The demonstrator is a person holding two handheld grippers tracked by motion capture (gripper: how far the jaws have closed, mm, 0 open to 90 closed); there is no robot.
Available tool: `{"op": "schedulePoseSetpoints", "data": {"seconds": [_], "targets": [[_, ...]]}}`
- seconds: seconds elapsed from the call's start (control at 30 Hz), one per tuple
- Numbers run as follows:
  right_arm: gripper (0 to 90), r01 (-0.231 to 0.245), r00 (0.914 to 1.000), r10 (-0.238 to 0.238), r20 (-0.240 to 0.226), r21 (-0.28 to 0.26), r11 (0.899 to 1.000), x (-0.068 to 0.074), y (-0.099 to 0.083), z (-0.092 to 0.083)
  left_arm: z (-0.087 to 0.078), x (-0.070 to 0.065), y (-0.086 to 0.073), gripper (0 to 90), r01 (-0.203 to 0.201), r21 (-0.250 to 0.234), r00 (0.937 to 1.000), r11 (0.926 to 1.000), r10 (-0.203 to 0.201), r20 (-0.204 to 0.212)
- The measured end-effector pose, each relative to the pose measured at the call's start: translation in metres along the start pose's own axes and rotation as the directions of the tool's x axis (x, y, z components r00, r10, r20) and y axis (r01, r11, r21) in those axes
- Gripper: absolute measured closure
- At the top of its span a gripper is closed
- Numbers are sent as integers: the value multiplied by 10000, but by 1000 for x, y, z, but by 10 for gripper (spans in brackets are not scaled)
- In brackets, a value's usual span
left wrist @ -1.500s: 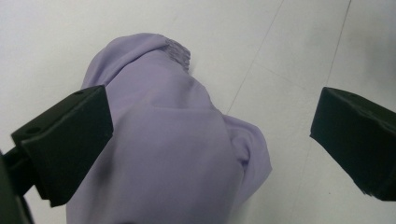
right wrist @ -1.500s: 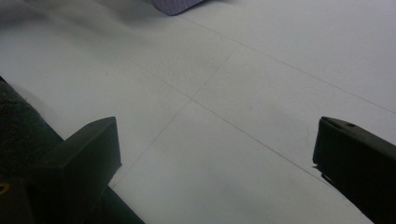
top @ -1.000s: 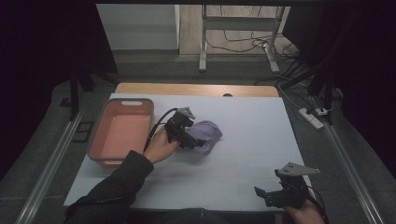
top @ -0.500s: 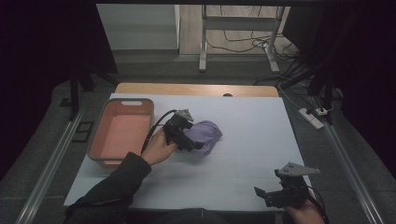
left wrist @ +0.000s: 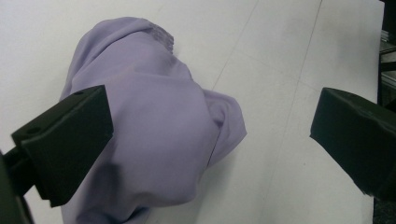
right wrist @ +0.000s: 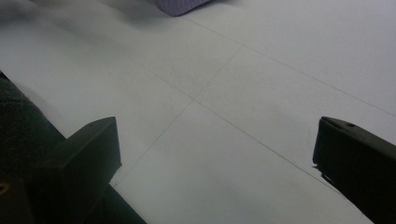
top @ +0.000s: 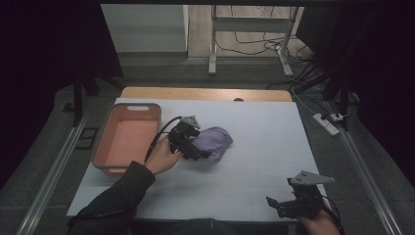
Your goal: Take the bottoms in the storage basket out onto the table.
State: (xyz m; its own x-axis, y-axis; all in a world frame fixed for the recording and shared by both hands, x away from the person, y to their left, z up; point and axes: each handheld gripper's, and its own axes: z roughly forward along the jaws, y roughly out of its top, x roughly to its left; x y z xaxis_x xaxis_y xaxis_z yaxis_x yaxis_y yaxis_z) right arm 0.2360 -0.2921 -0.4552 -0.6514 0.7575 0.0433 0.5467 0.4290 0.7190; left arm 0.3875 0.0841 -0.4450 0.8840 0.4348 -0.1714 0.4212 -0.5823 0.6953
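A crumpled lilac cloth (top: 218, 141) lies in a heap on the white table (top: 254, 161), near its middle. My left gripper (top: 198, 147) is at the cloth's left side, held by a hand in a dark sleeve. In the left gripper view the cloth (left wrist: 154, 130) lies between and below the wide-open jaws of the left gripper (left wrist: 215, 121), the left jaw over its fabric. My right gripper (top: 276, 205) rests near the front right edge, open over bare table (right wrist: 215, 149). A corner of the cloth (right wrist: 180, 5) shows far ahead of it.
A salmon-pink plastic tub (top: 103, 142) stands at the table's left side, close to the left hand. Metal rails run along both sides of the table. A power strip (top: 327, 124) and cables lie on the floor at the right.
The left gripper has shifted slightly toward the near edge beside the cloth. The cloth and the right gripper have stayed put.
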Motion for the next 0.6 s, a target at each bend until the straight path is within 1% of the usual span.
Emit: {"op": "schedulePoseSetpoints", "data": {"seconds": [0.23, 0.43, 0.6], "targets": [[5, 15, 10000, -15, 22, 19, 10000, 0, 0, 0, -3, 1, -4, 0, 6, 122, 10000, 9999, -6, -10], [5, 24, 10000, -24, 17, 19, 10000, 0, 0, 0, -8, -1, -6, 0, 113, -48, 9999, 9999, -113, 27], [5, 47, 10000, -47, 17, 32, 10000, 1, 0, 0, -10, -2, -9, 0, 129, -37, 9999, 9999, -129, 38]]}}
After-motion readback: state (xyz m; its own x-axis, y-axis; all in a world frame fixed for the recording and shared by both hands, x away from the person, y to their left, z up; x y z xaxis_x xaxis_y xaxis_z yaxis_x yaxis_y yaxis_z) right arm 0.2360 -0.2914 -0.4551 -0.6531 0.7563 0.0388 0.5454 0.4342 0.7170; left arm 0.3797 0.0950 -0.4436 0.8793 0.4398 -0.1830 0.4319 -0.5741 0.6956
